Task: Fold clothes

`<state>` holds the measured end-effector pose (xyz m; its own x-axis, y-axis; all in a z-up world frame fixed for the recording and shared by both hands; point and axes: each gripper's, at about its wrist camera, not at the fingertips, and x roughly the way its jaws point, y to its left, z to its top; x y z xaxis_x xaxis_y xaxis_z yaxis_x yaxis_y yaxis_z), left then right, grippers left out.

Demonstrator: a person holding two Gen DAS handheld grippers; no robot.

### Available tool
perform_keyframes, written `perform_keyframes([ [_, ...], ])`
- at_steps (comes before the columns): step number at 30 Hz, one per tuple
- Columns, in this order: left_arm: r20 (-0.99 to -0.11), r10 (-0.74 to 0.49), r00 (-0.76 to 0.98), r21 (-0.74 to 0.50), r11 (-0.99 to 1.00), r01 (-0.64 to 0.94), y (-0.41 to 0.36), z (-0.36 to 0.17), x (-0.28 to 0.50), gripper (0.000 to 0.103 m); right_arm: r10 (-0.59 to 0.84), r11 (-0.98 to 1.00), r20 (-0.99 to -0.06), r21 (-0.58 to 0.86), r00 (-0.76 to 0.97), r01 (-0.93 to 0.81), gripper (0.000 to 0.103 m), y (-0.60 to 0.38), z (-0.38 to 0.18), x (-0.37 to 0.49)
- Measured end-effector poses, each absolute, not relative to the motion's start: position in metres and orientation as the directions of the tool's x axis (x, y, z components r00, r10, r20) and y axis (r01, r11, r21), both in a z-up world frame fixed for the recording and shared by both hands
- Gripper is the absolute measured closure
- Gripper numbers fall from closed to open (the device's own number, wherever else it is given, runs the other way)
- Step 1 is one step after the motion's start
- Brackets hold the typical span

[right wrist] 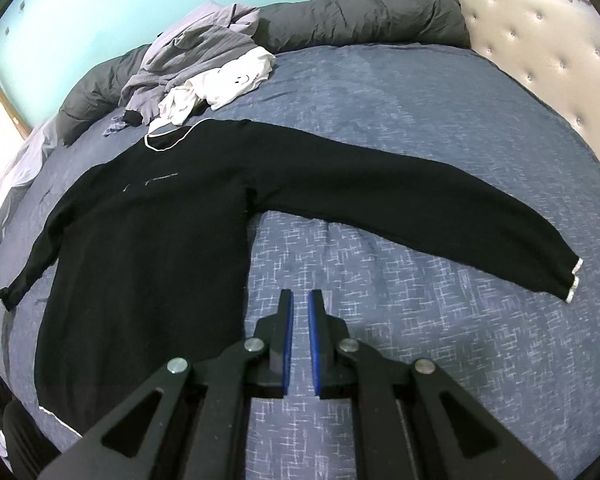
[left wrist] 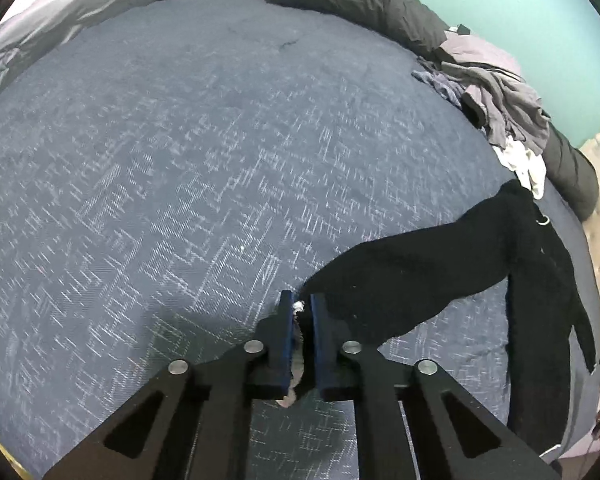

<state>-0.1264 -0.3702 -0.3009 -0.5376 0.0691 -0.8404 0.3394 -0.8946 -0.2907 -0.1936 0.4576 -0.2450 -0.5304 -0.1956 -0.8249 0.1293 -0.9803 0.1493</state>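
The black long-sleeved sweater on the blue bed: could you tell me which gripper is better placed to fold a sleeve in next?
Probably the left. The left gripper is shut on a white-trimmed cuff of the black long-sleeved sweater. The right gripper is shut on nothing, over the blue patterned bedspread, short of the other sleeve.

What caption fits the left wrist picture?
Left gripper pinches the black sweater sleeve's cuff on the blue bed.

The black sweater (right wrist: 148, 232) is matt knit cloth with a white trimmed cuff. The bed cover (right wrist: 420, 120) is blue woven cloth with a rough pale fleck. The headboard (right wrist: 540, 48) looks like smooth, faintly glossy tufted padding. The right gripper (right wrist: 300, 300) is matt black plastic with shiny metal pins and blue pads.
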Motion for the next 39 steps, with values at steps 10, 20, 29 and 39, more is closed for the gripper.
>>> perform_keyframes([
  [10,-0.722,-0.051,-0.69,-0.302,-0.874,0.38,-0.419,-0.205,-0.12,0.096,-0.207,-0.977,-0.827,0.143,-0.522,0.16,0.096,0.444,-0.244,-0.198],
  [20,-0.855,-0.023,-0.517,-0.278,-0.822,0.496,-0.433,-0.267,-0.145,0.089,-0.224,-0.971,-0.834,0.145,-0.504,0.19,0.096,0.432,-0.247,-0.198],
  [29,-0.818,-0.15,-0.555,-0.156,-0.871,0.465,-0.411,-0.235,-0.147,0.055,-0.242,-0.965,-0.837,0.155,-0.492,0.21,0.096,0.416,-0.256,-0.222],
  [39,-0.813,0.195,-0.549,-0.294,-0.951,0.098,-0.272,-0.235,-0.264,0.055,-0.292,-0.94,-0.826,0.156,-0.482,0.302,0.075,0.372,-0.255,-0.305],
])
